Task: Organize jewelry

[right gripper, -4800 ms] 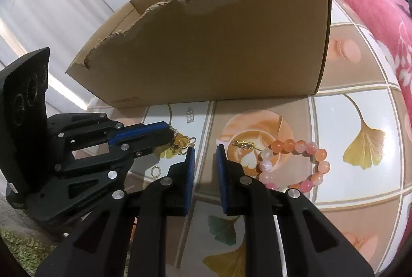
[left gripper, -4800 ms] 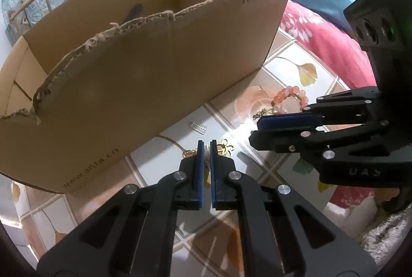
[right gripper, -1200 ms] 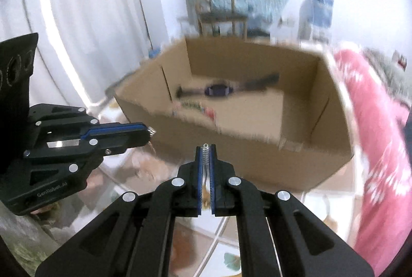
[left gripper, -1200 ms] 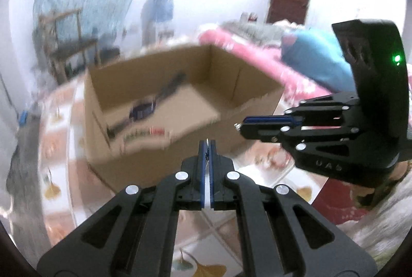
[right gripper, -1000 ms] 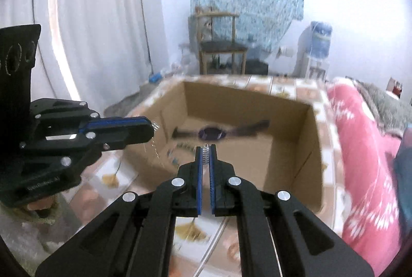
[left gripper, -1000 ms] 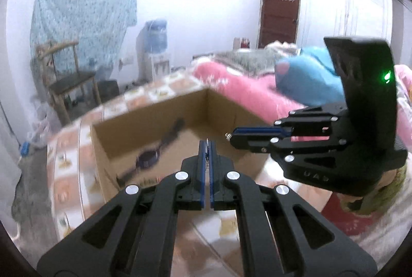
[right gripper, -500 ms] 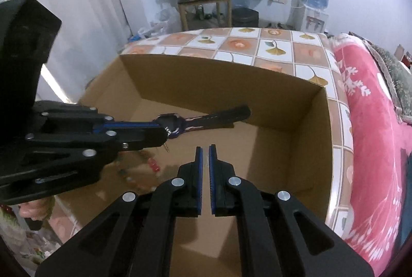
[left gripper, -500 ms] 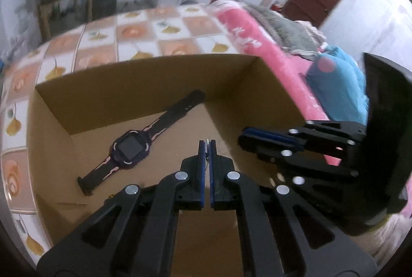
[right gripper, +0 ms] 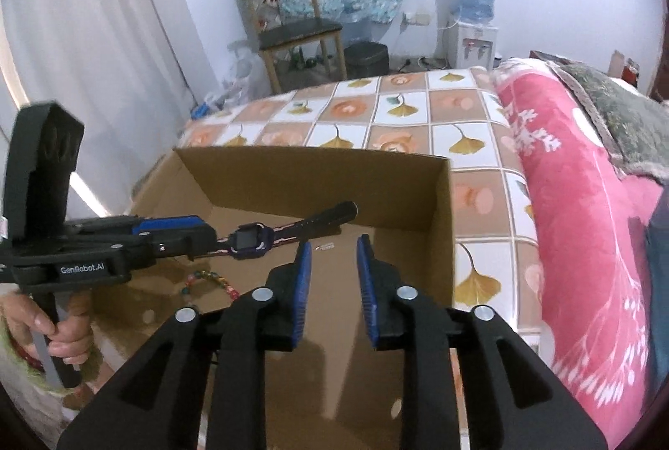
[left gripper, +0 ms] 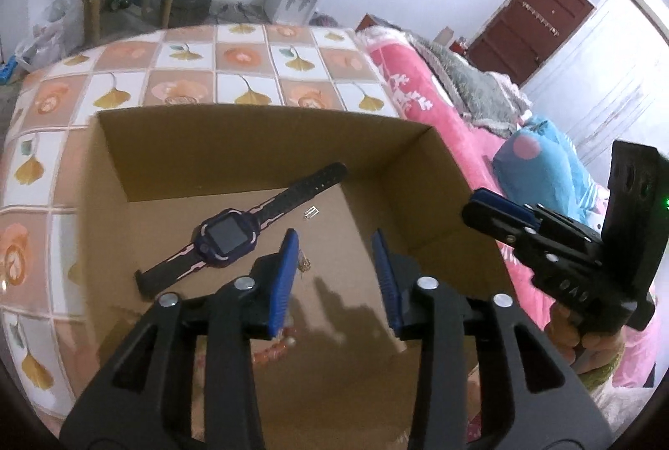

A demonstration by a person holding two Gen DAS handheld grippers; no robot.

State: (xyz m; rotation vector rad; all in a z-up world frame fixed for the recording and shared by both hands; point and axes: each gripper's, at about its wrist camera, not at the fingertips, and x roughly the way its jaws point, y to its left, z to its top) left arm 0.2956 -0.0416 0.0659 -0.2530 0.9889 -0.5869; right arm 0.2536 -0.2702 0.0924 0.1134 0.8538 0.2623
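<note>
Left wrist view: the left claw [left gripper: 334,274] hangs over the open cardboard box [left gripper: 251,124], jaws spread and empty. A small gold piece [left gripper: 304,263] shows just beside the left blue pad, low toward the box floor; whether it rests on the floor cannot be told. A small silver clasp [left gripper: 311,212] lies on the box floor ahead of the claw. A purple watch [left gripper: 228,237] lies ahead and to the left, its long axis running from near-left to far-right. Orange beads [left gripper: 274,349] show partly behind the claw's left finger. The right claw [left gripper: 493,209] stands at the box's right wall; its jaw gap is not readable here.

Right wrist view: the right claw [right gripper: 332,280] hangs over the same box [right gripper: 313,157], jaws parted, grasping nothing. The clasp [right gripper: 325,247] lies directly ahead between the pads. A multicoloured bead bracelet [right gripper: 211,280] lies to the left, beneath the left claw [right gripper: 200,230].

Judgement: both claws appear to have released into the box; the left is nearer the gold piece, the right nearer the clasp.
</note>
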